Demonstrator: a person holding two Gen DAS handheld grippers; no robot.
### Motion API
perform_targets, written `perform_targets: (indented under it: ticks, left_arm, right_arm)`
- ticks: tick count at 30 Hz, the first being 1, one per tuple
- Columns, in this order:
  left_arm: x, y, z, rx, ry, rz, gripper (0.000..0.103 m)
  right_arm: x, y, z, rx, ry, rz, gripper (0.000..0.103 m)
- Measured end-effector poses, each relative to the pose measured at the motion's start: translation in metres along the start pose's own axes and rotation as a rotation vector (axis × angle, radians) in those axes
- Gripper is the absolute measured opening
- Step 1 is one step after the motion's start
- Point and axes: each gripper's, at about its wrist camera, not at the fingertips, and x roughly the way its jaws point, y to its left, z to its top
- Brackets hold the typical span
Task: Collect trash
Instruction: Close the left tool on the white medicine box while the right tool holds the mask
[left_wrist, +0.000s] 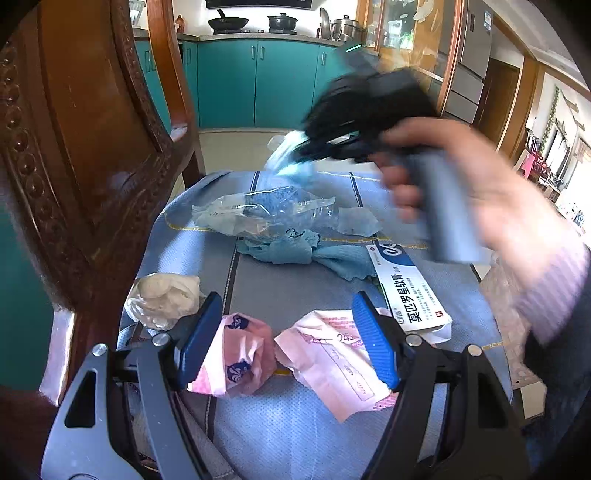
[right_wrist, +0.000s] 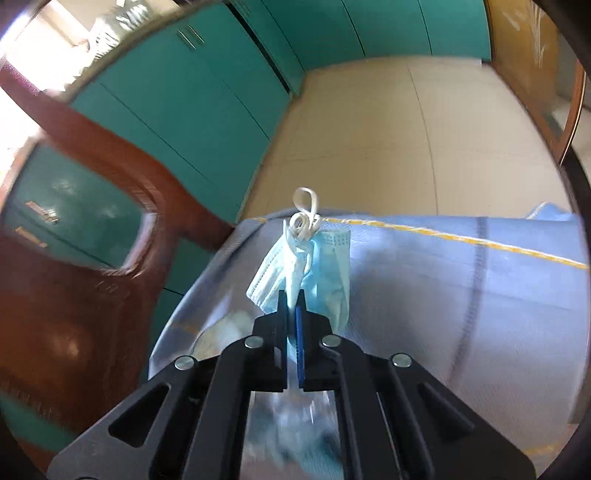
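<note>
My right gripper (right_wrist: 291, 295) is shut on a light blue face mask (right_wrist: 328, 273), whose white ear loops (right_wrist: 304, 218) stick up past the fingertips. In the left wrist view this gripper (left_wrist: 306, 147) is blurred, held above the far part of the table with the mask (left_wrist: 291, 162) hanging from it. My left gripper (left_wrist: 286, 314) is open, low over the blue tablecloth (left_wrist: 288, 424). A crumpled pink wrapper (left_wrist: 240, 354) and a torn pink paper (left_wrist: 332, 365) lie between its fingers. A clear plastic bag (left_wrist: 266, 214), a teal rag (left_wrist: 295, 251), a white ointment box (left_wrist: 410, 291) and a white wad (left_wrist: 166, 299) lie beyond.
A carved wooden chair (left_wrist: 85, 166) stands close on the left, also in the right wrist view (right_wrist: 74, 280). Teal kitchen cabinets (left_wrist: 255, 81) and a tiled floor (right_wrist: 406, 147) lie beyond the table's far edge.
</note>
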Motion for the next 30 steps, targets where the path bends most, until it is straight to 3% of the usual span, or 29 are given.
perform_targets:
  ticks: [6, 9, 13, 18, 30]
  left_arm:
    - [-0.006, -0.001, -0.002, -0.001, -0.016, 0.004, 0.074]
    - [-0.008, -0.001, -0.001, -0.002, -0.023, 0.012, 0.074]
    - [-0.012, -0.002, -0.001, -0.013, -0.038, 0.016, 0.074]
    - [-0.021, -0.003, 0.001, -0.024, -0.075, 0.012, 0.075]
    - [-0.026, -0.012, 0.002, -0.015, -0.109, 0.002, 0.075]
  right_arm:
    - [-0.111, -0.017, -0.072, -0.028, -0.147, 0.041, 0.004]
    - [-0.143, -0.032, -0.118, -0.004, -0.183, 0.084, 0.004]
    - [-0.154, -0.041, -0.162, 0.012, -0.200, 0.102, 0.004]
    - [-0.167, -0.061, -0.193, 0.054, -0.187, 0.134, 0.004]
    - [-0.175, -0.059, -0.217, 0.016, -0.179, 0.061, 0.004]
